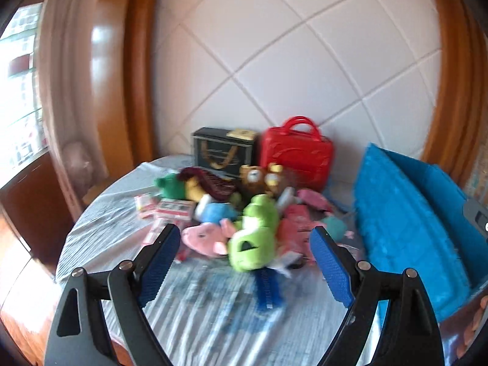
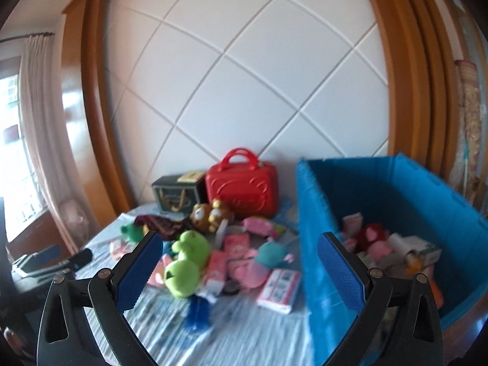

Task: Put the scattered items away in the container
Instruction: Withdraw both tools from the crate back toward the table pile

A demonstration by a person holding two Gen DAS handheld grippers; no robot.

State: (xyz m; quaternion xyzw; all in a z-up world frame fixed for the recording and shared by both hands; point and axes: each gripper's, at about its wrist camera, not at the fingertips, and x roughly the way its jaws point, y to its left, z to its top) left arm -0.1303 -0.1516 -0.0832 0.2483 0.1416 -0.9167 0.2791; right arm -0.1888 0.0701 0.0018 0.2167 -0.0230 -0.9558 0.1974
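A pile of small toys lies on the striped cloth: a green frog plush [image 1: 254, 235] [image 2: 184, 260], a pink plush [image 1: 202, 238], a blue plush [image 1: 218, 212], two brown bears [image 1: 262, 178] [image 2: 210, 213], a teal plush [image 2: 270, 254] and pink packets [image 2: 279, 286]. The blue container [image 1: 405, 213] [image 2: 317, 244] stands at the right and holds a red plush [image 2: 370, 235] and boxes. My left gripper [image 1: 245, 262] is open and empty, just short of the frog. My right gripper [image 2: 239, 270] is open and empty above the pile, its right finger in front of the container wall.
A red case [image 1: 297, 152] [image 2: 242, 187] and a black gift box [image 1: 224, 149] [image 2: 178, 193] stand against the quilted white wall. A blue brush-like item [image 1: 268, 286] [image 2: 198, 311] lies near the frog. The left gripper [image 2: 58, 259] shows at the right view's left edge.
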